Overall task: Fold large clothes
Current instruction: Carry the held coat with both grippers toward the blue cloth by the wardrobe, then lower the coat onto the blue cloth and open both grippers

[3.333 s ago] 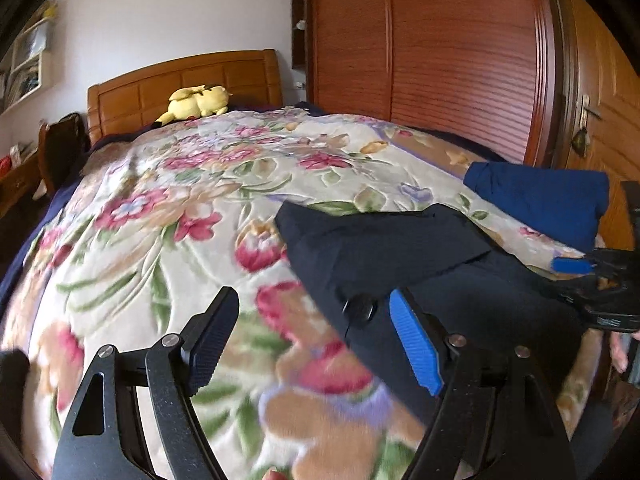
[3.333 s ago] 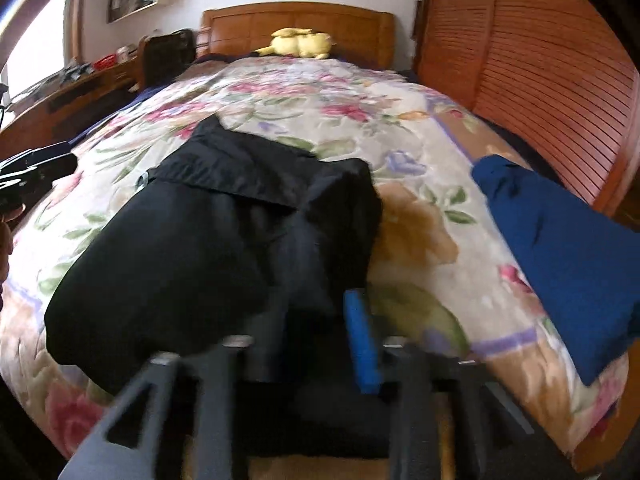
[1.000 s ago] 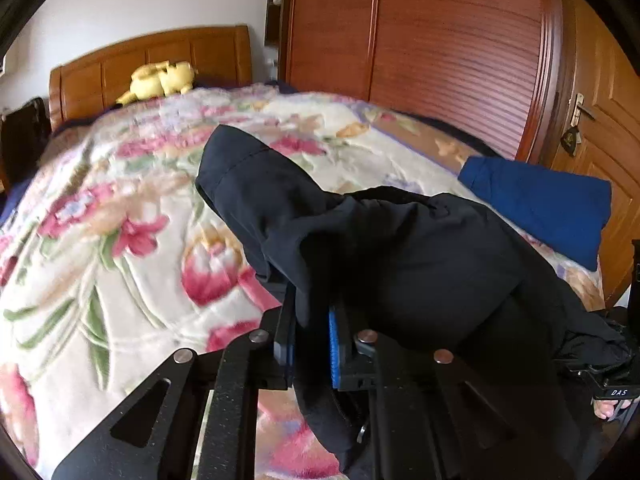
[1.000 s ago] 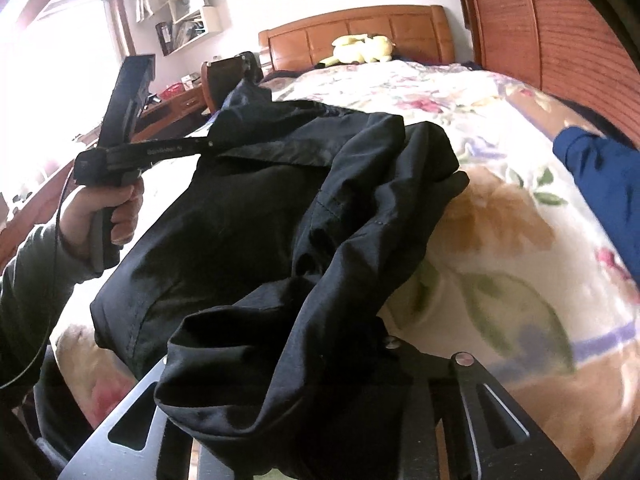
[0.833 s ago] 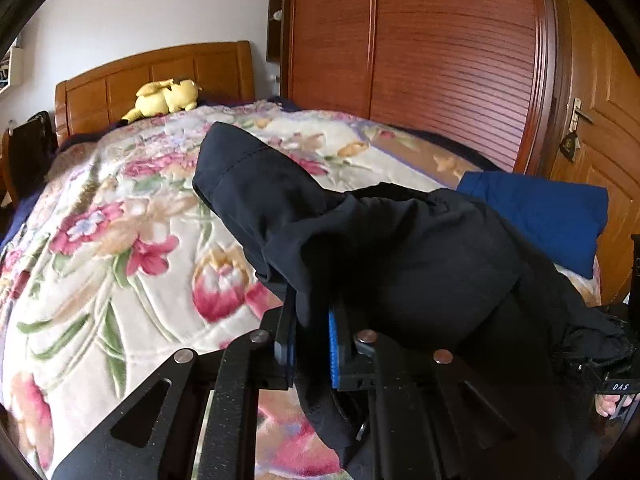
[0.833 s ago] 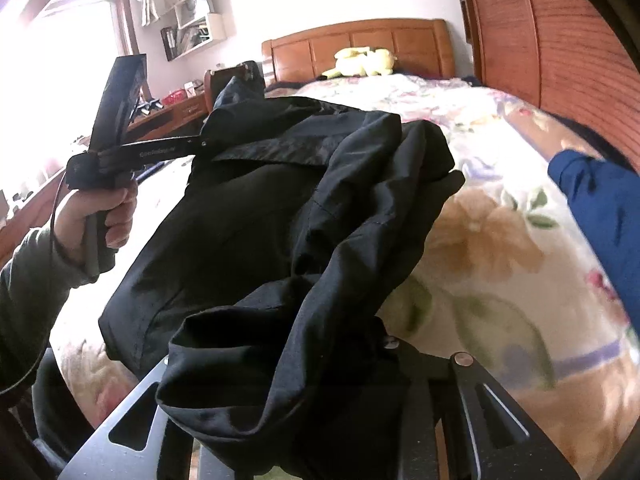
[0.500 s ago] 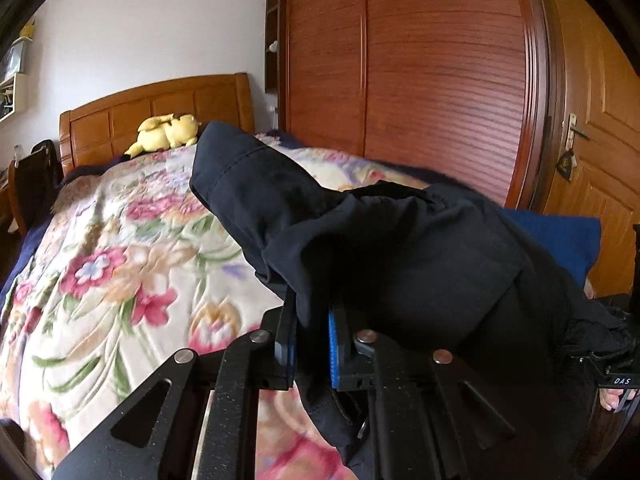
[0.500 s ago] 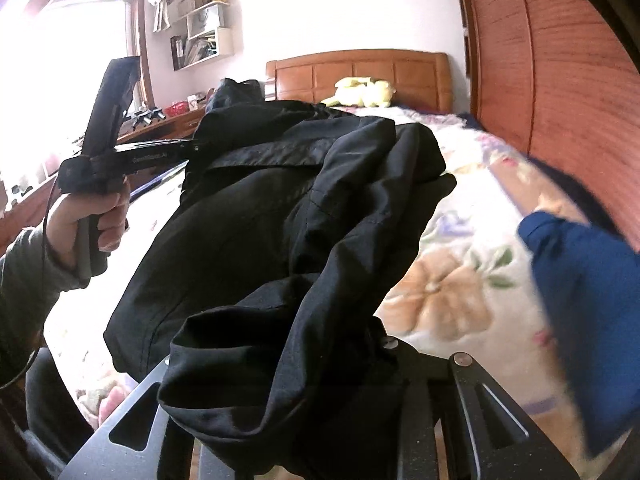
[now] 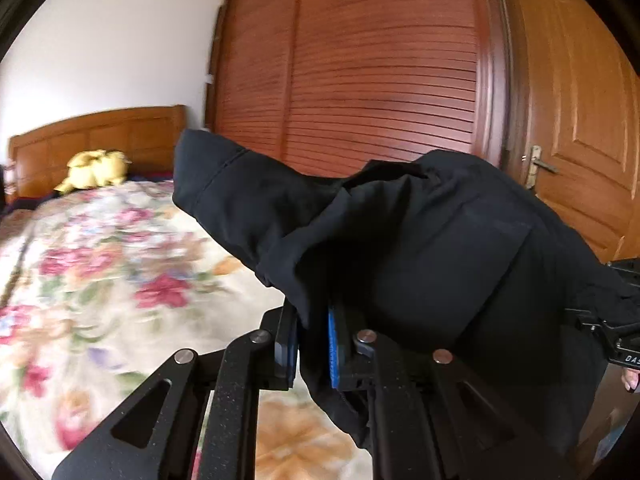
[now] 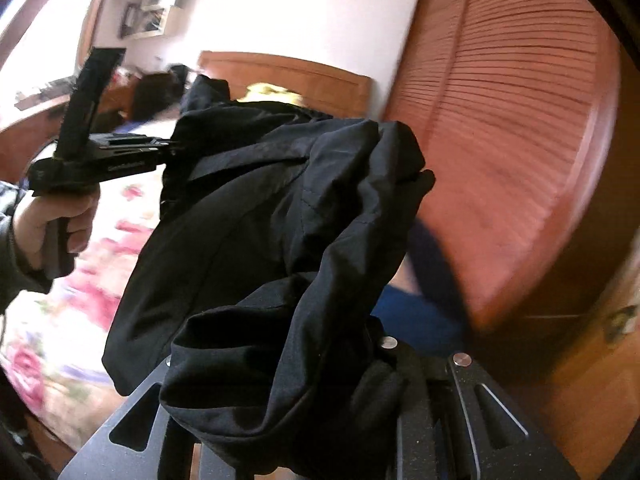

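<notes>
Left wrist view puts your left gripper (image 9: 313, 340) nearest, its blue-padded fingers (image 9: 333, 346) pinched narrow on a fold of the black garment (image 9: 420, 248). That garment hangs in the air between your two grippers, clear of the floral bedspread (image 9: 100, 280) below it, with one cuffed end sticking up and left. At the right edge your right gripper (image 9: 616, 336) pokes out from under the cloth; white letters on its body read "DAS" before the frame cuts them off, and a fingertip of your right hand (image 9: 631, 380) shows just beneath. Farther back a yellow plush toy (image 9: 94, 170) lies against the wooden headboard (image 9: 100, 140), and behind the garment stand the slatted wardrobe doors (image 9: 380, 80) and a panelled door with a lever handle (image 9: 538, 164).

Right wrist view hides your right gripper's fingertips under bunched black cloth (image 10: 280, 360); the fabric is gathered over and between its arms, so it grips the garment, though you cannot see how wide the pads stand. Beyond, to the left, your left hand (image 10: 52, 224) holds the other gripper by its handle; pale lettering runs along its side but is too blurred to read. A blue folded item (image 10: 420, 320) lies on the bed past the garment, and wall shelves (image 10: 152, 8) hang far off.
</notes>
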Motion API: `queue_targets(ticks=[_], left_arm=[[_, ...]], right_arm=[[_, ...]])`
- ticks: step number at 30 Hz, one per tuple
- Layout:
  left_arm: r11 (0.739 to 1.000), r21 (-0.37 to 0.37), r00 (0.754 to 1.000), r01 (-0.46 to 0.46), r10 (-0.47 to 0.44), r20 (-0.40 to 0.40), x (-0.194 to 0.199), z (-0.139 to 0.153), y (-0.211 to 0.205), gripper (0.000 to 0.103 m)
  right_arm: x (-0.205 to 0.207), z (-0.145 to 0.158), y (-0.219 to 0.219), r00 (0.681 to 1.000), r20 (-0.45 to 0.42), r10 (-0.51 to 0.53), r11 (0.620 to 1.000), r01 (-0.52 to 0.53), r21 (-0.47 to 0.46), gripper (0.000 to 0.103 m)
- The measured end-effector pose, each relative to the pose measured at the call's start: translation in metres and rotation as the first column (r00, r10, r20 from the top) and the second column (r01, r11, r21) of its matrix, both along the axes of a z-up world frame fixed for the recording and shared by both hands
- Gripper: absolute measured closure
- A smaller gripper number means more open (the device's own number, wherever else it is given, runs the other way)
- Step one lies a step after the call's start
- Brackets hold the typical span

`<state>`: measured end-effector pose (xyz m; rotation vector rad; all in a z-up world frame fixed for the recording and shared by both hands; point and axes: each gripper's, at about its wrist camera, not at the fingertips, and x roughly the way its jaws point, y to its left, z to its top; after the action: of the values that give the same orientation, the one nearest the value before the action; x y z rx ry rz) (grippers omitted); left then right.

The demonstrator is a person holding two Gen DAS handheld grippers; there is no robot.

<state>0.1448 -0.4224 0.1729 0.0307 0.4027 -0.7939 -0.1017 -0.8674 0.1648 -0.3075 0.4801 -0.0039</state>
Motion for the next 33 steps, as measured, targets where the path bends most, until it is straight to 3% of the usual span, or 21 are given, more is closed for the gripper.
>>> queue_targets(ticks=[5,7,11,15,19,22,23,25,29,33], left_arm=[[0.996,0.035,0.994,0.088,-0.085,-0.070,0.001,-0.029,-0.086,0.091],[0.992,0.077,0.991,0.102,-0.095,-0.090,0.001,-0.052,-0.109,0.091],[0.979,0.170,0.984,0.112,-0.086,-0.158,0.009,-0.093,-0.131,0.091],[0.977,0.183,0.980,0.107,-0.073,-0.184,0.011,-0.116,-0.128,0.091],[0.976,0.180,0.978,0.124,-0.090,-0.188,0.001,-0.118,-0.124,0.087],[0.973,0.183,0.974,0.143,-0.105,-0.199,0.003,-0.113,-0.125,0.073],[0.974,0.170,0.975,0.150,-0.117,-0.190,0.001,-0.109,-0.120,0.062],[0.975,0.171,0.985,0.144,-0.125,-0.121,-0.007,-0.098,-0.107,0.059],[0.976,0.168,0.990,0.139,-0.134,-0.039,-0.028,-0.082,-0.084,0.043],[0.975,0.161,0.988,0.153,-0.150,-0.031,-0.039,-0.075,-0.058,0.026]], right_arm=[[0.016,-0.009,-0.071,0.989,-0.084,-0.121,0.991,0.114,-0.076,0.080],[0.030,-0.028,-0.102,0.977,-0.173,-0.125,0.992,0.120,-0.037,0.079],[0.060,-0.073,-0.139,0.954,-0.245,-0.173,0.982,0.186,0.028,0.069],[0.053,-0.077,-0.154,0.968,-0.137,-0.212,0.953,0.236,0.188,0.042],[0.017,-0.071,-0.134,0.953,-0.020,-0.303,0.943,0.303,0.139,0.037],[-0.006,-0.052,-0.109,0.931,0.114,-0.346,0.936,0.333,0.116,0.037],[-0.013,-0.045,-0.100,0.923,0.156,-0.351,0.935,0.338,0.106,0.037],[-0.027,-0.039,-0.087,0.916,0.214,-0.340,0.940,0.323,0.113,0.037],[-0.018,-0.060,-0.058,0.962,0.147,-0.228,0.969,0.211,0.125,0.037],[-0.012,-0.107,-0.075,0.958,0.045,-0.282,0.950,0.272,0.155,0.037]])
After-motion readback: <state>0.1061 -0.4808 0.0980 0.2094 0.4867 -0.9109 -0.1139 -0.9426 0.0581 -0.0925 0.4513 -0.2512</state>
